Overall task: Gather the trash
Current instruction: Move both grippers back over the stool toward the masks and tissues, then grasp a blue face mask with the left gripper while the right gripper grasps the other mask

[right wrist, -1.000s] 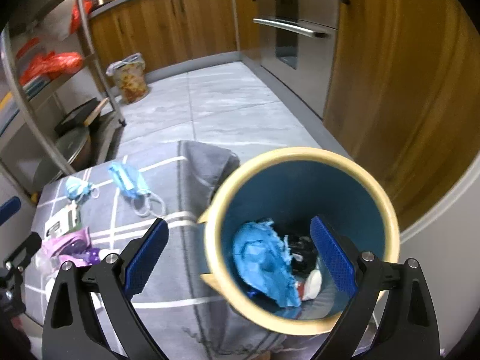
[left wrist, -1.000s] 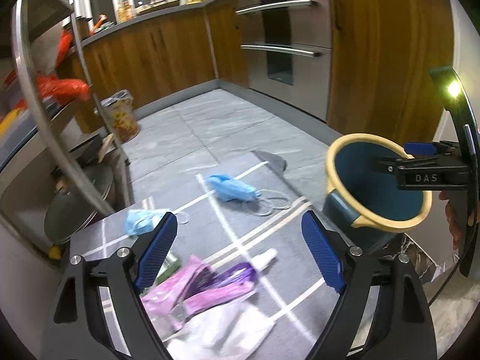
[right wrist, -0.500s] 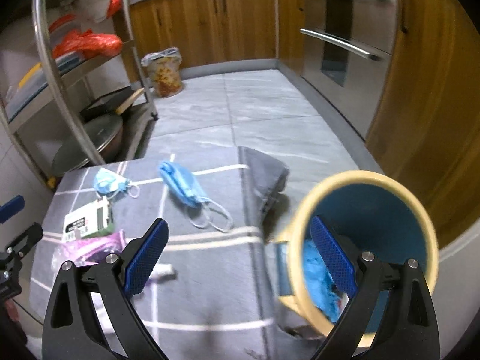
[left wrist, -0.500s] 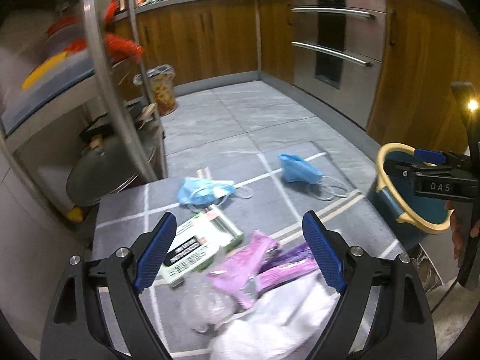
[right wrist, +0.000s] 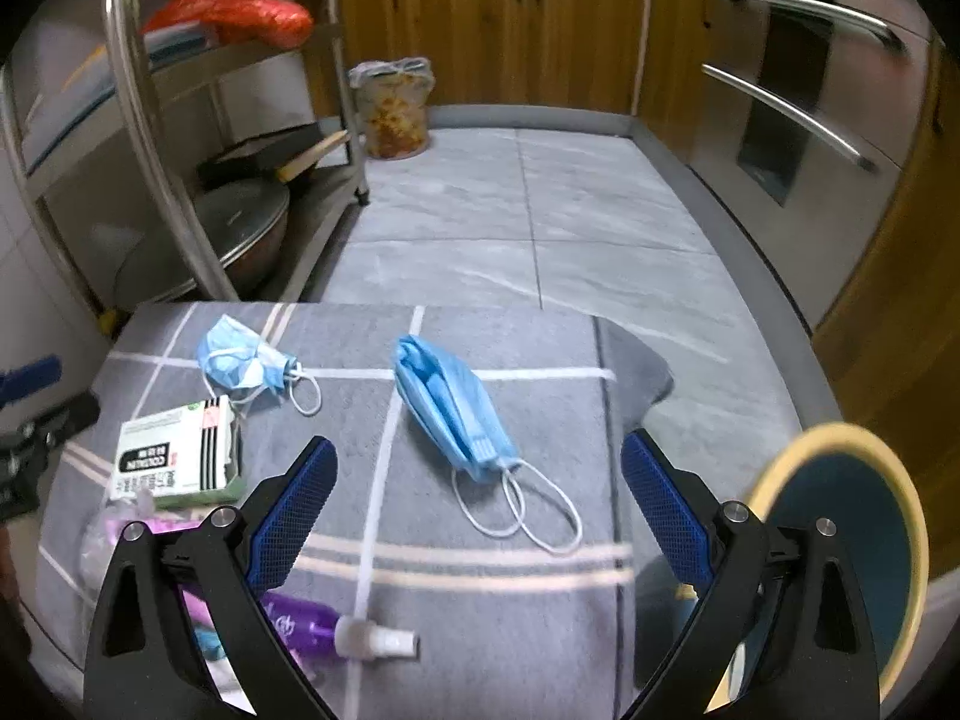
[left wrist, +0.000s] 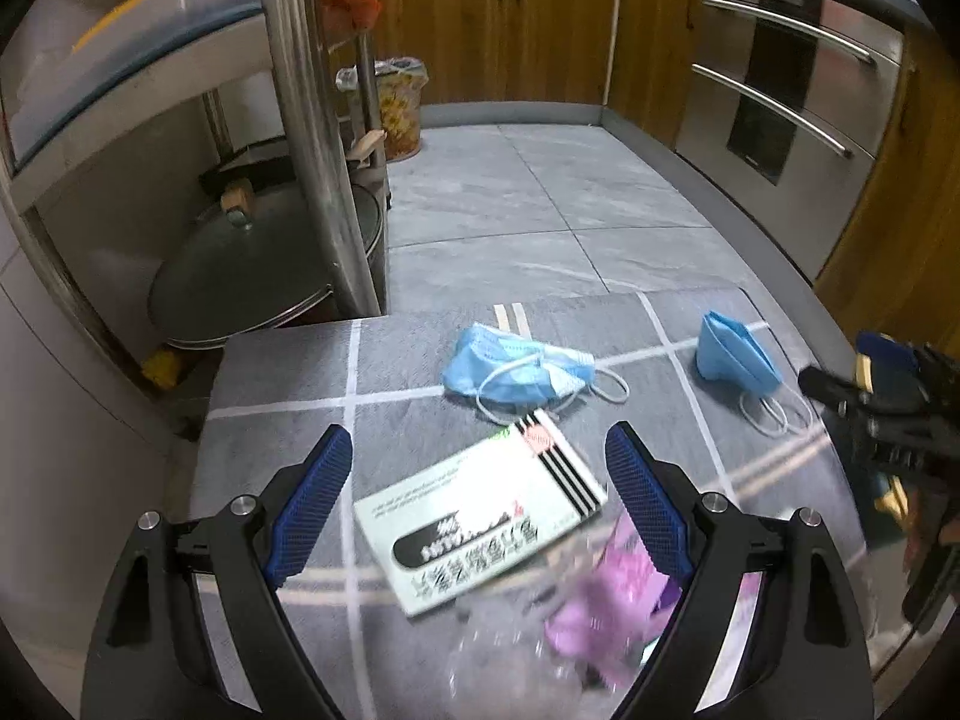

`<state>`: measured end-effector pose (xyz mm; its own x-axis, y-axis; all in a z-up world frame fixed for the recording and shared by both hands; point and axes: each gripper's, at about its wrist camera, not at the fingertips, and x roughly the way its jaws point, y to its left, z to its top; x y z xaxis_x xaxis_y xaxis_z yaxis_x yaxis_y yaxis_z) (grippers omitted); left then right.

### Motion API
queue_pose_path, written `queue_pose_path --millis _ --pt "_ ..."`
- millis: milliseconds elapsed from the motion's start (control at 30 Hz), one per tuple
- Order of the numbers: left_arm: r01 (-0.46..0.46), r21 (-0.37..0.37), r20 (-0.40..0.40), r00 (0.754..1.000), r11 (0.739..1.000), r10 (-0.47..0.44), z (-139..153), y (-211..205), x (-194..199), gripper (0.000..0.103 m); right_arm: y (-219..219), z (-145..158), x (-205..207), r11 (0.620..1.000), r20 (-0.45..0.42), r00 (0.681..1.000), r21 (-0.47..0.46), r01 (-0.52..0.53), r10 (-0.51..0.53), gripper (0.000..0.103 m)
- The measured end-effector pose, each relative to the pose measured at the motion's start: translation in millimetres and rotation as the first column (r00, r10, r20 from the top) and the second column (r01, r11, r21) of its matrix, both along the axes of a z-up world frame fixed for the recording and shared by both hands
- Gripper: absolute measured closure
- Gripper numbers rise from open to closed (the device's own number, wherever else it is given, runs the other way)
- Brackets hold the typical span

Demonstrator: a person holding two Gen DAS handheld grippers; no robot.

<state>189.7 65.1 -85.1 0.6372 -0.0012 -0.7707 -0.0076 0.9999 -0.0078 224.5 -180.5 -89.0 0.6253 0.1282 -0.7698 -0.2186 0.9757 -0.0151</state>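
Note:
Trash lies on a grey checked cloth (right wrist: 480, 600). My left gripper (left wrist: 477, 498) hangs open over a white and green box (left wrist: 480, 522); nothing touches its pads. A pink wrapper (left wrist: 606, 600) and clear plastic (left wrist: 510, 648) lie under its right finger. A crumpled blue mask (left wrist: 516, 369) lies beyond the box. My right gripper (right wrist: 480, 504) is open above a folded blue mask (right wrist: 450, 408), whose ear loops lie between the fingers. A purple bottle (right wrist: 312, 624) lies near its left finger. The blue bin with a yellow rim (right wrist: 840, 540) stands off the table's right side.
A steel rack (left wrist: 300, 120) with a lidded pan (left wrist: 264, 264) stands just left of the table. A filled plastic bag (right wrist: 396, 108) sits on the tiled floor by the wooden cabinets (right wrist: 510, 18). Steel oven drawers (right wrist: 810, 90) line the right side.
Both grippers have swung left from the bin to over the table. The bin slid from the middle of the right wrist view to its right edge. The box now lies between the left fingers.

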Motion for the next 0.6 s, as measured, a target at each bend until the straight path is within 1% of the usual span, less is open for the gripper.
queue_pose_path --millis 167,333,400,500,600 --pt "-0.029 -0.016 -0.025 0.999 0.999 0.028 -9 0 26 0.018 5 -5 11 1.0 -0.016 0.999 -0.006 -0.028 0.028 0.008" --pt "-0.013 0.025 -0.039 0.999 1.0 0.014 -18 -7 51 0.018 7 -8 21 0.999 -0.033 0.999 0.015 -0.039 0.04 0.009" --pt "-0.008 0.028 -0.044 0.999 1.0 0.009 -21 -8 58 0.018 6 -11 25 0.999 -0.045 0.998 0.029 -0.036 0.037 0.009" --pt "0.005 0.019 -0.056 0.998 1.0 -0.004 -27 -11 70 0.018 6 -14 31 0.999 -0.059 0.998 0.043 -0.028 0.031 0.01" --pt "0.008 -0.007 -0.085 0.996 1.0 -0.009 -39 -11 84 0.018 10 -20 37 0.998 -0.077 0.996 0.061 -0.034 0.038 0.013"
